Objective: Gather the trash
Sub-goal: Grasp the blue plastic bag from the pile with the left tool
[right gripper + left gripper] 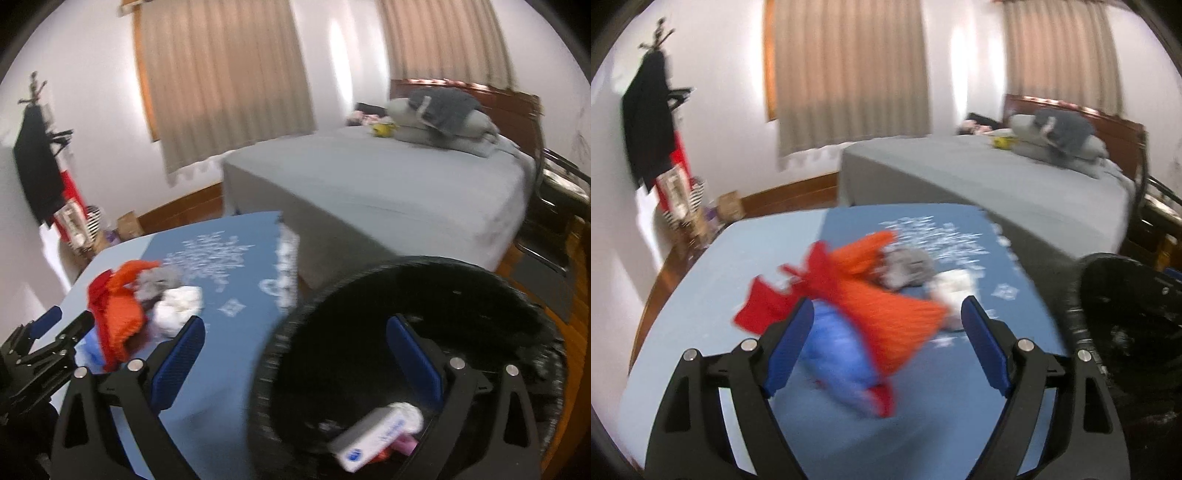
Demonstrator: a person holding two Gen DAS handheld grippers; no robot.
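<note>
A pile of trash lies on the blue tablecloth (757, 266): an orange net bag (886, 295) over a blue wrapper (838, 354), a grey crumpled lump (910, 264) and a white paper wad (177, 304). My left gripper (886, 306) is open just in front of the pile, its pads clear of the orange bag. My right gripper (295, 321) is open and empty above the near rim of the black bin (461, 288). Inside the bin lie a white box with blue print (373, 434) and a white wad (410, 411). The left gripper (70, 319) also shows at the left edge.
The bin stands at the table's right edge. Behind the table is a bed with a grey sheet (388, 184) and pillows. A coat rack (650, 122) with dark clothes and clutter on the floor fill the left corner. A dark chair (554, 206) stands at the far right.
</note>
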